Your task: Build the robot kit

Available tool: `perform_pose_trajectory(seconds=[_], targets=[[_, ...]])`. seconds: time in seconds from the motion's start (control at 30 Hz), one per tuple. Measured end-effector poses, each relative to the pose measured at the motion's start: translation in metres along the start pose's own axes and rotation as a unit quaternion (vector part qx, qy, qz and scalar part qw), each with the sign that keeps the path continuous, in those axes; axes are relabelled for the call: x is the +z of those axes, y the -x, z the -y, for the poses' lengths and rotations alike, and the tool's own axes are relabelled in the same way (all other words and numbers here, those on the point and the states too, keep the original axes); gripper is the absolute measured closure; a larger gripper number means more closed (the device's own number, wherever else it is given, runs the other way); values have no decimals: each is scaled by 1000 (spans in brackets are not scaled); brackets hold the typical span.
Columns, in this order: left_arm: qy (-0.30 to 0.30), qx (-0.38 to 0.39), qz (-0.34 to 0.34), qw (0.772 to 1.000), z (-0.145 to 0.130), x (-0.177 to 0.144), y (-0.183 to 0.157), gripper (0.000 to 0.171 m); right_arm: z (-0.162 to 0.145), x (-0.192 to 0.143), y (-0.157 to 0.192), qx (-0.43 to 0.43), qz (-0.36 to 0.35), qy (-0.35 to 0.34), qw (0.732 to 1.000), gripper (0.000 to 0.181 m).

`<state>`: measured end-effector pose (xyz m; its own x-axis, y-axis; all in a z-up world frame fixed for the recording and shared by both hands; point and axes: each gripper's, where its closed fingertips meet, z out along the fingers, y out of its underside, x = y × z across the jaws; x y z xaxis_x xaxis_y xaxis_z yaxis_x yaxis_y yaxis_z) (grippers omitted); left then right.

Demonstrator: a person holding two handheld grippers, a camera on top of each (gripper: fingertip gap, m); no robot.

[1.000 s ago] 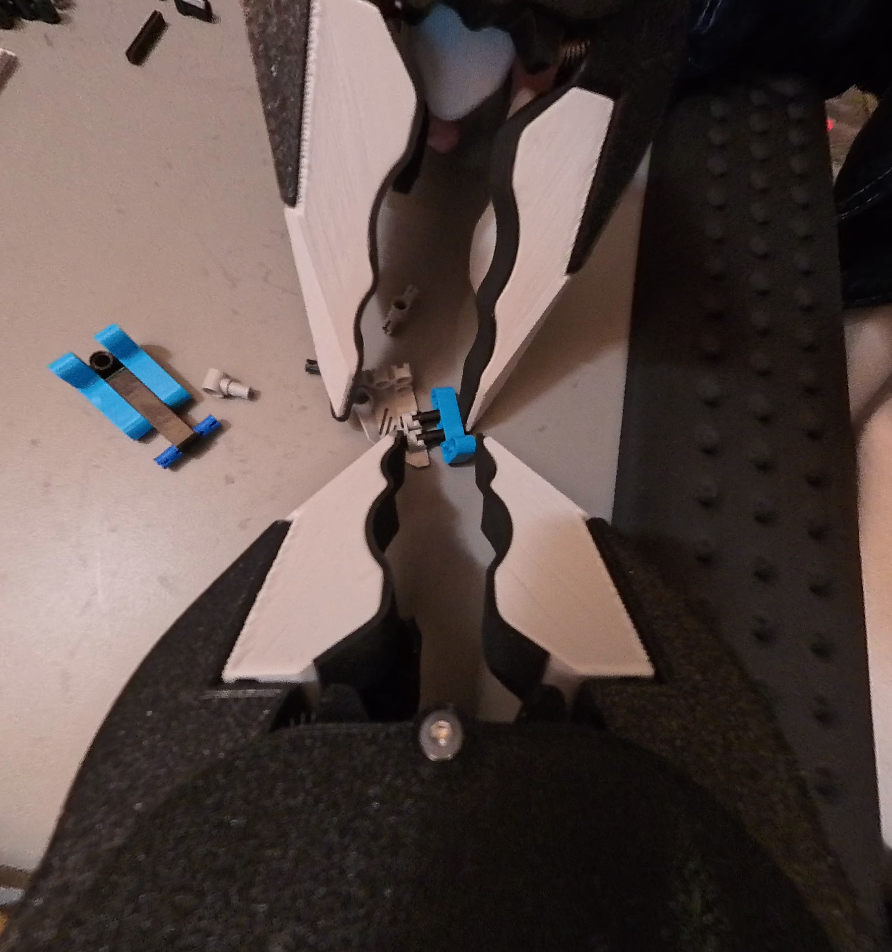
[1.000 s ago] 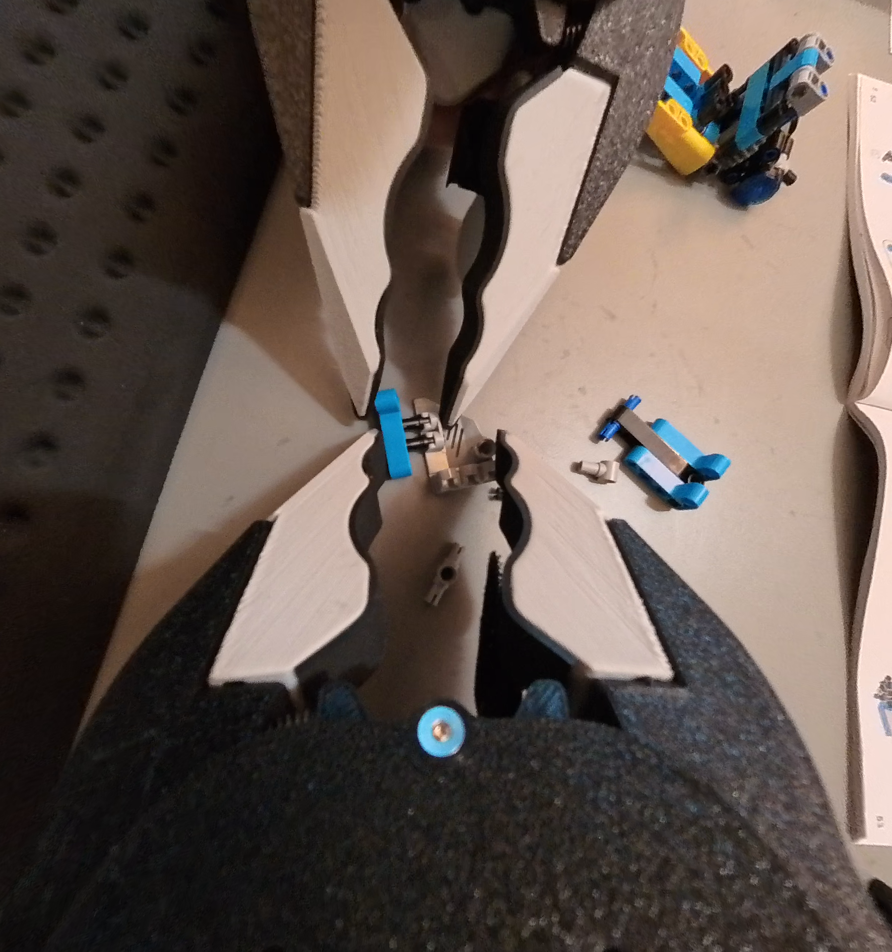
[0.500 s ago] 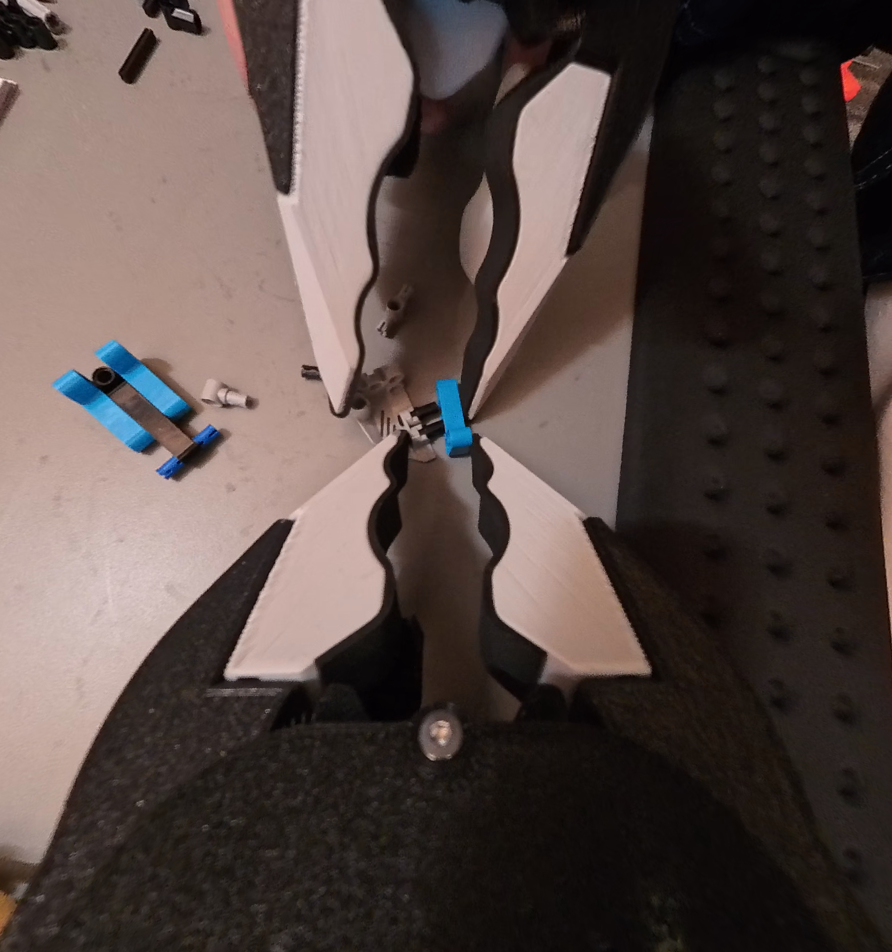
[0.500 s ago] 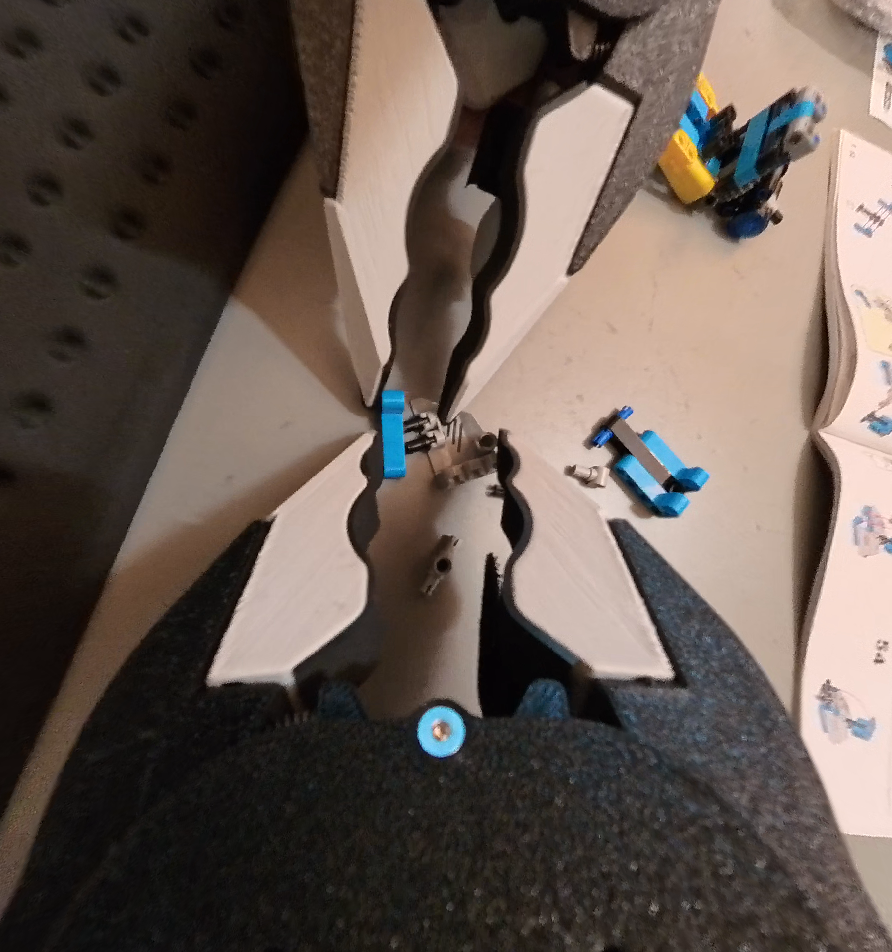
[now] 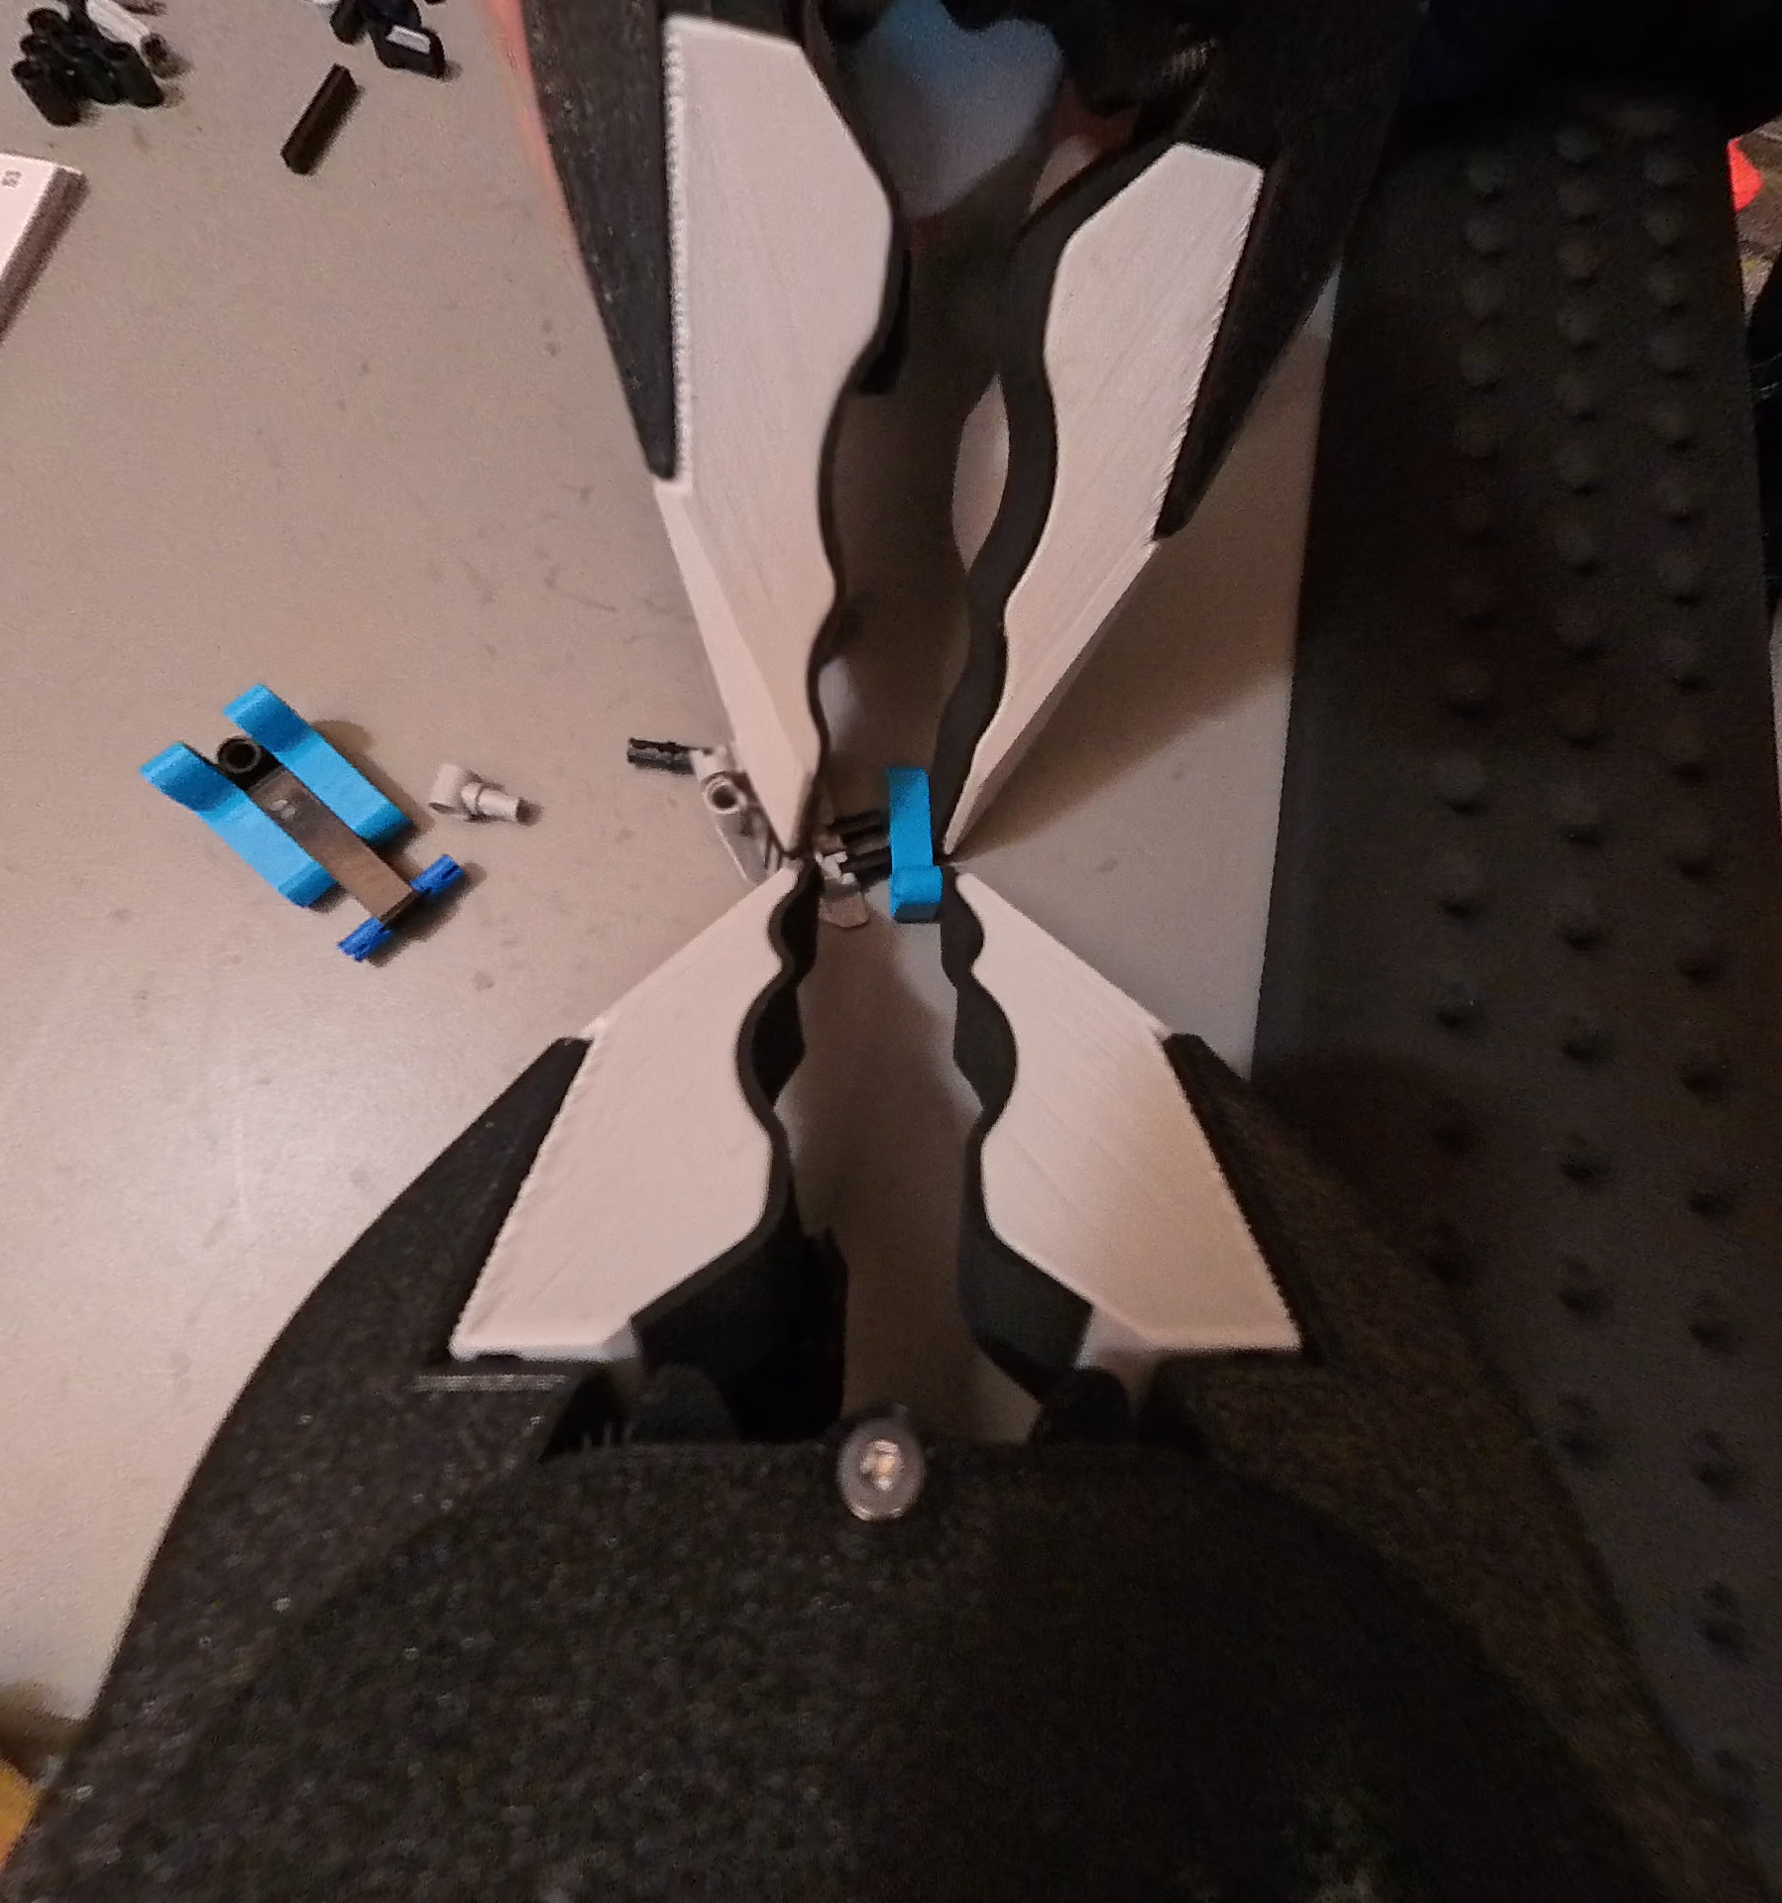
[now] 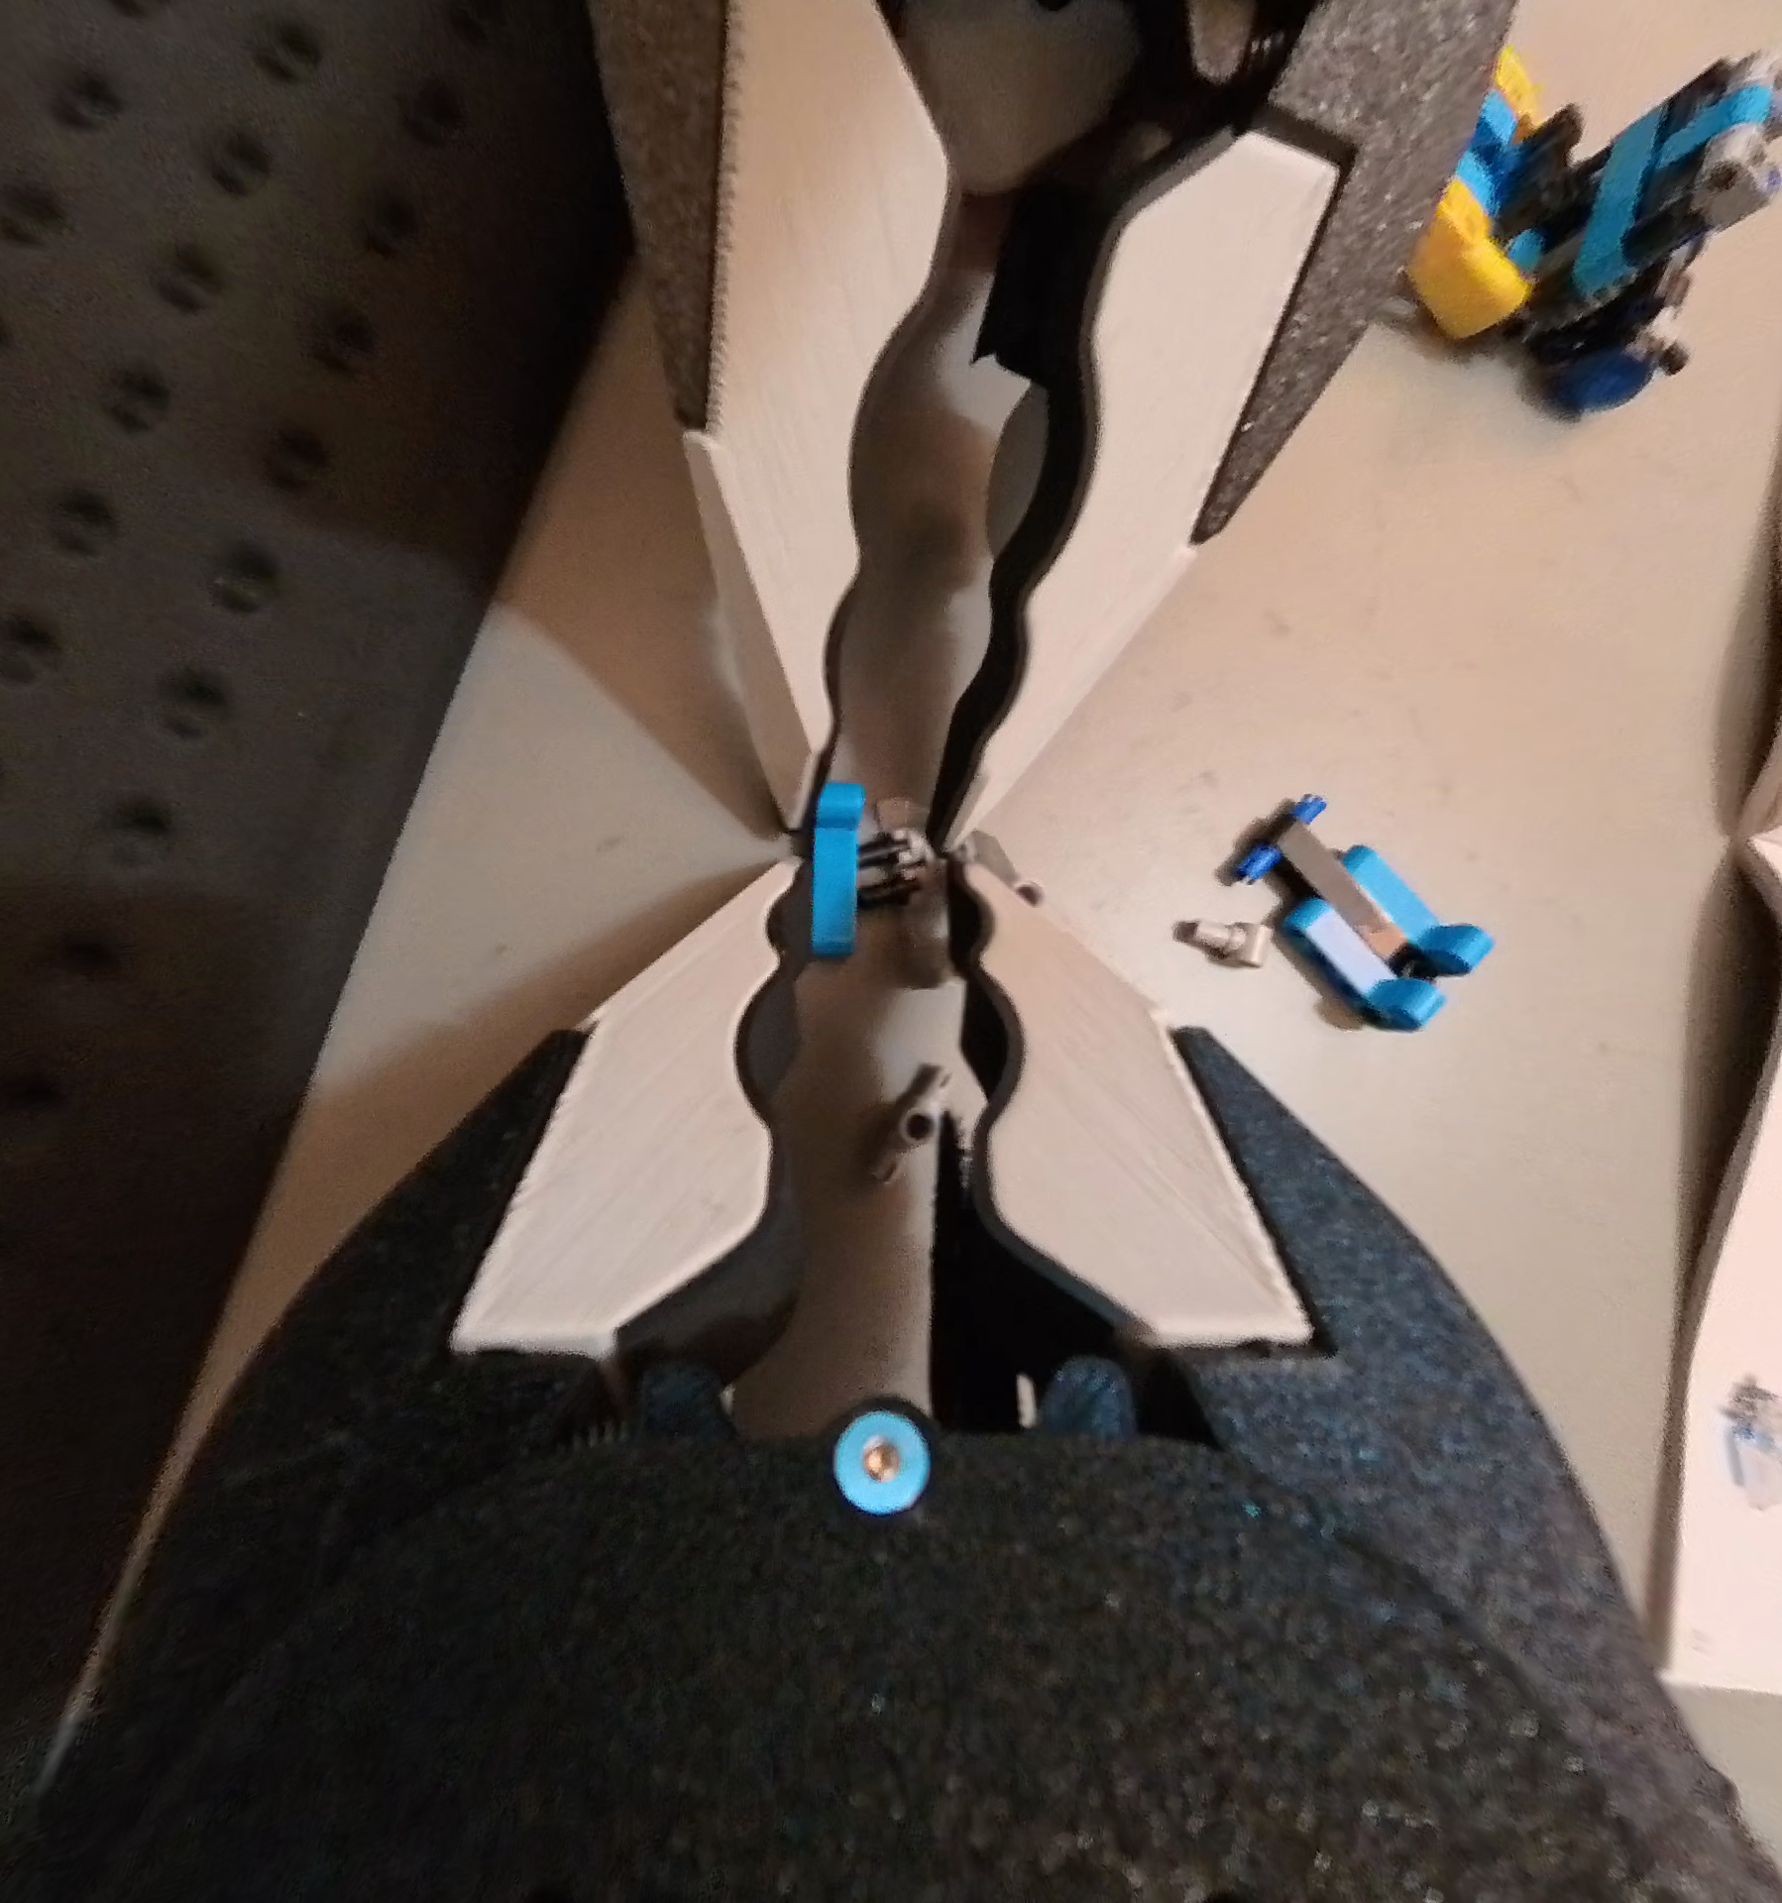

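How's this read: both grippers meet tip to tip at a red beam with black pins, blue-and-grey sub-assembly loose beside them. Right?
No: the beam is blue, not red, per both wrist views. The left gripper and right gripper do meet at it; the sub-assembly lies loose beside them.

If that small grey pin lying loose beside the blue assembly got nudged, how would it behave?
The grey pin looks round-bodied, so it would probably roll or skid on the smooth table. It seems light, rigid plastic. The nearby blue assembly might stop it.
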<state>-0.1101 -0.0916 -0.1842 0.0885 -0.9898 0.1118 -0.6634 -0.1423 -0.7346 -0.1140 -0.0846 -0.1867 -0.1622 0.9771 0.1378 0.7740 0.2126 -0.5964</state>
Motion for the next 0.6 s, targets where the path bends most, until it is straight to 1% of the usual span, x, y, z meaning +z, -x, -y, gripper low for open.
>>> perform_pose_trajectory(seconds=[0.1, 0.23, 0.37, 0.6], targets=[[0, 0, -1, 1000, 0, 0, 0, 148, -1, 0, 1, 18, 12, 8, 1000, 157], [0, 0, -4, 1000, 1, 1, 0, 148, -2, 1, 1, 48, 20, 2, 999, 157], [-1, -2, -7, 1000, 1, 1, -1, 146, -2, 0, 2, 38, 4, 22, 999, 158], [-1, 3, -3, 1000, 1, 2, -1, 146, -2, 0, 2, 47, 11, 19, 999, 159]])
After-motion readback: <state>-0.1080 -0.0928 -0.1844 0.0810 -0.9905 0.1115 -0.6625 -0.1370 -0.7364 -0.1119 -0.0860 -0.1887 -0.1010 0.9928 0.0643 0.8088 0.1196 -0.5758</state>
